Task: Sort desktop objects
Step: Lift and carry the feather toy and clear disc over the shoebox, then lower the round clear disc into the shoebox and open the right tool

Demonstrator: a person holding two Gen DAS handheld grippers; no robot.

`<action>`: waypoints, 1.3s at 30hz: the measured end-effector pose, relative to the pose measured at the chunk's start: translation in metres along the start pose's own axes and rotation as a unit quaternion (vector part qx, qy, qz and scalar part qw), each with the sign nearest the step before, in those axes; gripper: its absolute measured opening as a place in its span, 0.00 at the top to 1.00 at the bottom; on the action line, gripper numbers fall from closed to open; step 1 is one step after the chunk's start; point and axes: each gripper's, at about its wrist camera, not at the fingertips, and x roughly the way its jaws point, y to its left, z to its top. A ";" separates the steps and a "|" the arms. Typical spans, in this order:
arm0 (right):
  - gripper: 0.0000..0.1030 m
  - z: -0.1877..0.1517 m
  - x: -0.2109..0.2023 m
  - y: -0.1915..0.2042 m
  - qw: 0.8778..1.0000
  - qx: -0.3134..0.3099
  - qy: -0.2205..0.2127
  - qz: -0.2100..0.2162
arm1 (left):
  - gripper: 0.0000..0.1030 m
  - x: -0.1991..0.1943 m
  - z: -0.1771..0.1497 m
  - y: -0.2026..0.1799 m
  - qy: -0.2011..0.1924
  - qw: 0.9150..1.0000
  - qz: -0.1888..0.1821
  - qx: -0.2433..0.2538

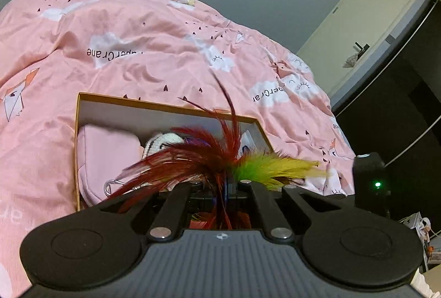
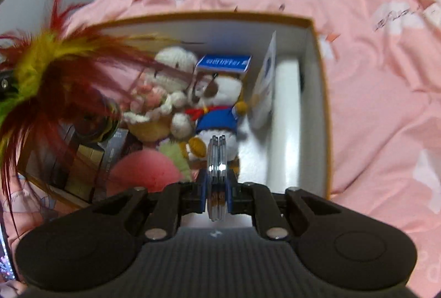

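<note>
Our right claw (image 2: 217, 196) pinches a shiny round disc (image 2: 217, 157) on its edge, low in the middle of the frame. Its thin edge points up at the open box (image 2: 321, 94), so we think it drops in first. Our left claw (image 1: 220, 187) squeezes a feather toy (image 1: 215, 157), feathers fanning toward that box (image 1: 165, 105).

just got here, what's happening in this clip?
A person is sorting things into a cardboard box on a pink duvet. The left claw is shut on a feather toy; the right claw grips stacked clear discs above the box, which already holds plush toys.
</note>
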 end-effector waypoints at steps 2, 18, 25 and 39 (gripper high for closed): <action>0.86 0.003 0.010 0.000 1.000 0.000 0.022 0.007 | 0.95 0.003 0.002 0.004 0.000 1.000 -0.002 -0.005; 0.74 -0.004 0.030 -0.003 0.996 -0.003 0.093 -0.007 | 0.95 0.023 0.002 0.014 0.017 0.999 -0.027 -0.013; 0.70 -0.006 0.032 0.003 0.995 -0.019 0.090 -0.029 | 0.95 0.026 0.002 0.008 0.020 0.999 -0.031 -0.008; 0.66 -0.016 0.011 0.008 0.997 -0.027 0.057 -0.042 | 0.95 0.031 0.000 -0.005 0.031 0.998 -0.046 -0.004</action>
